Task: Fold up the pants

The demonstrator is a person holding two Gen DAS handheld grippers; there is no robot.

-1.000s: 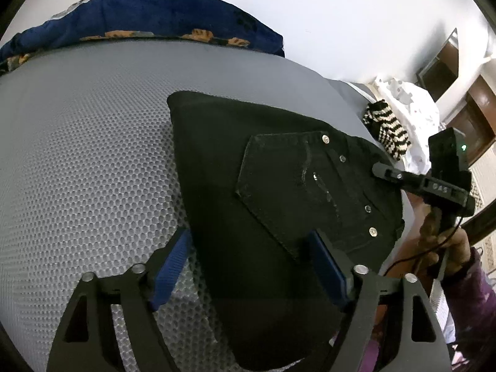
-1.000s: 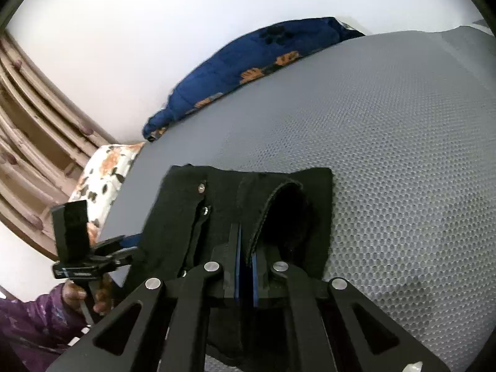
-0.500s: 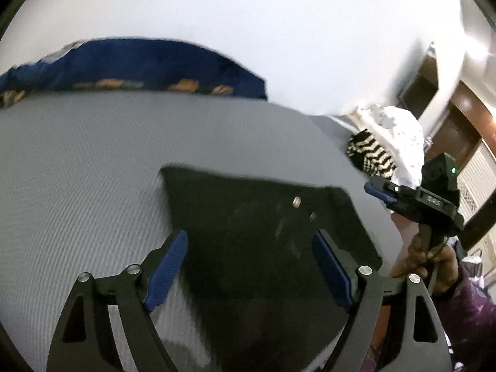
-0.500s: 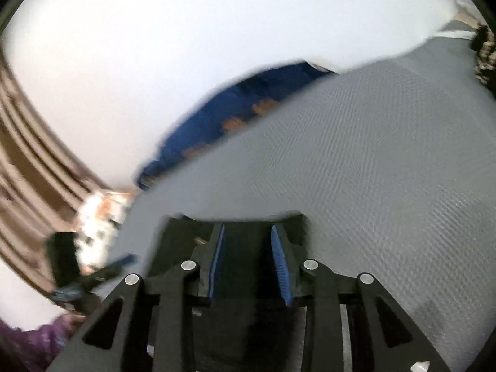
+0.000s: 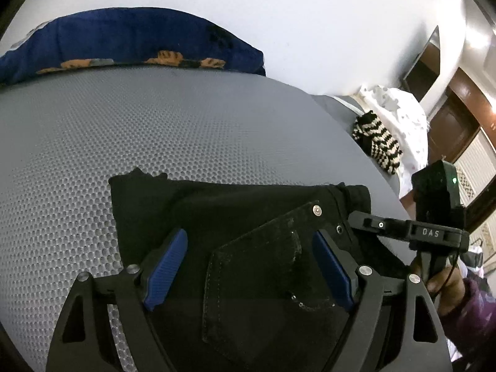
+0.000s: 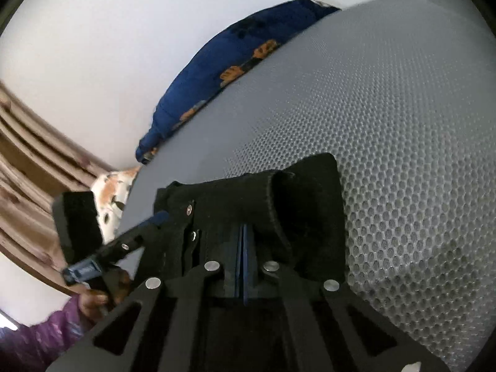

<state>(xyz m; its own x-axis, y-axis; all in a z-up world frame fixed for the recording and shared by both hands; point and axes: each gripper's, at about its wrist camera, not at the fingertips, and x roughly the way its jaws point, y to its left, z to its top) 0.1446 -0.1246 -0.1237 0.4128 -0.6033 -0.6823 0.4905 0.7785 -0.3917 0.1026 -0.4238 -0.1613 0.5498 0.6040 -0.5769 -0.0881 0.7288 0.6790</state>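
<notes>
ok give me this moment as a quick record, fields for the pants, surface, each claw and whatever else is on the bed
pants: black, folded into a compact stack, back pocket facing up
surface: grey honeycomb-textured mattress
left claw: open, blue pads hovering either side of the pocket
right claw: shut, jaws have just closed, over the folded pants; grip on cloth unclear
blue blanket: along the far edge by the wall
striped knit item: at the bed's right edge

Bare gray mattress around pants; blue pillow at far edge
</notes>
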